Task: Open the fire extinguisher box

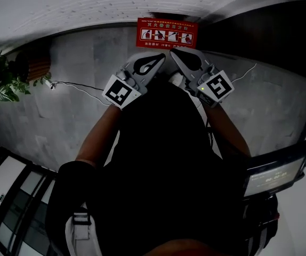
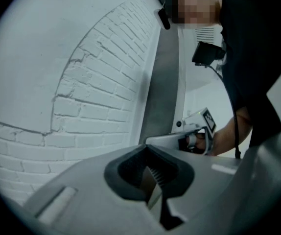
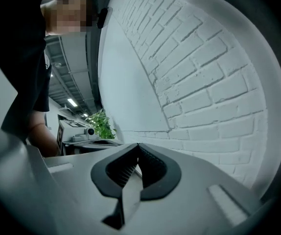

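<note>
The fire extinguisher box [image 1: 166, 33] stands on the grey floor [image 1: 73, 111] where it meets the foot of the white brick wall [image 1: 89, 4], just beyond both grippers' tips. Its latch or handle cannot be made out from above, so I judge the main risk is a blind reach. Closed tips could skid off the red labelled face or shove the box against the wall. The 2 grippers also sit close enough together to knock each other.

The left gripper [image 1: 158, 57] has its jaws fully together with nothing between them. The right gripper [image 1: 175, 52] is likewise closed and empty. Neither is touching the box.
</note>
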A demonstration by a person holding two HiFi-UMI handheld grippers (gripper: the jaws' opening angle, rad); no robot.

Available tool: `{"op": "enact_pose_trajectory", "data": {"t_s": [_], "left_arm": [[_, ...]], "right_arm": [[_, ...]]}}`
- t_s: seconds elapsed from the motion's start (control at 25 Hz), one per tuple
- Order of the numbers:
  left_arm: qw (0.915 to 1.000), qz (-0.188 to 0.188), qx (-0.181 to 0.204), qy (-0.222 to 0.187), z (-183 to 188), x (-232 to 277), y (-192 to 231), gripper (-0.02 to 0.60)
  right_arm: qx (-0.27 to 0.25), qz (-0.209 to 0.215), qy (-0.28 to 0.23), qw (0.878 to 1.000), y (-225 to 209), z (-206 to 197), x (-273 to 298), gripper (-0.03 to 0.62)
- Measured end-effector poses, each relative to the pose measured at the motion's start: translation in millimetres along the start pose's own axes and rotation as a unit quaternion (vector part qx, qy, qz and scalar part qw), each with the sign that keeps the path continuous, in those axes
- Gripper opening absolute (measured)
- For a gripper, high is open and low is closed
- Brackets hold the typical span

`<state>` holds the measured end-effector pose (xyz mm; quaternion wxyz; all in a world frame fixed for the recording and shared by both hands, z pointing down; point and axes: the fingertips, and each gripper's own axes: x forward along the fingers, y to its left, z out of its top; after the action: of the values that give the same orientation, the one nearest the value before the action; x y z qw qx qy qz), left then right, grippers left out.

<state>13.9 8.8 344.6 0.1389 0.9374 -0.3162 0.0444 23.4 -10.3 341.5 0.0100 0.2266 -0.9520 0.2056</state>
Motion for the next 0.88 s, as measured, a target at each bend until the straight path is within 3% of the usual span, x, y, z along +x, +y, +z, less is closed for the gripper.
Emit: {"op": "enact_pose_trajectory", "data": {"t_s": [0.32,0.68,0.88], "left_arm": [[0.9996,0.007,-0.022,0.016,-33.0,19.2,29.2,0.002],[0.9974,0.009,-0.042,0.058,-137.4,56.4,52.5,0.002],[0.9962,0.015,-0.025,0.082,-202.8,64.2,67.3,0.002]], "right_arm": [[0.039,-0.05,0.022,0.998,-38.3,-31.0,12.2,0.009],[0.076,-0.091,0.022,0.993,-103.3,-131.3,21.4,0.009],[0.124,-0.142,0.023,0.982,-138.7,-190.6,20.0,0.009]]}}
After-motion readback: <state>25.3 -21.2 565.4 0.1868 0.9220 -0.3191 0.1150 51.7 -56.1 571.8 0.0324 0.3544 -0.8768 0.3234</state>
